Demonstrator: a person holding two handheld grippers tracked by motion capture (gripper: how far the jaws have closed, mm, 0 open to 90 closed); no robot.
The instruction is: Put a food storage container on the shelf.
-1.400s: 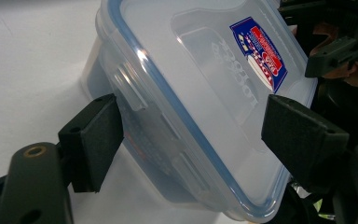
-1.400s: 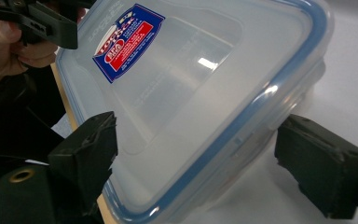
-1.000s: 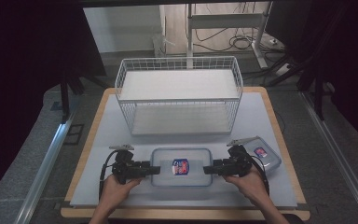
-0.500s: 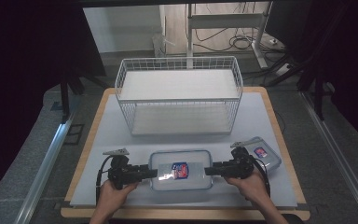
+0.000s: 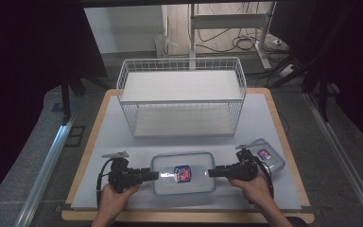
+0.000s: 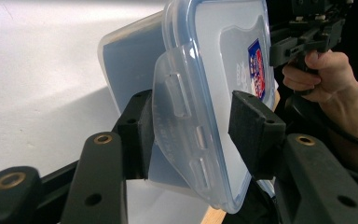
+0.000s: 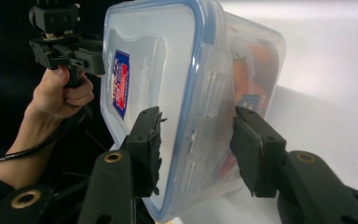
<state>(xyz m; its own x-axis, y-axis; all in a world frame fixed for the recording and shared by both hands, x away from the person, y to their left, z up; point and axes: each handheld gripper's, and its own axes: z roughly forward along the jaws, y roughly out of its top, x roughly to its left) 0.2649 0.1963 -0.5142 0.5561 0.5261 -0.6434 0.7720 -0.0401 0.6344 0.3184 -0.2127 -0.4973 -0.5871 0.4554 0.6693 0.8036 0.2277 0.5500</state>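
A: Start big. What's on the table [image 5: 113, 137]?

B: A white wire basket [image 5: 182, 97] at the far middle. Near the front edge lies a clear lidded box [image 5: 183, 173], and a smaller box [image 5: 266, 157] sits just to its right.

A: And the grippers?

B: The left gripper [image 5: 152, 175] is at the big box's left end, the right gripper [image 5: 213, 172] at its right end. Both sets of jaws have just been closing with the end latches between them. On the left, one pad [image 6: 137, 133] touches the latch flap, the other stands off it. On the right, both pads look just clear of the box.

A: What might go wrong?

B: I'd guess the thin flap bends or slips out, so one end drops when lifting. Uneven squeezing could also twist the box.
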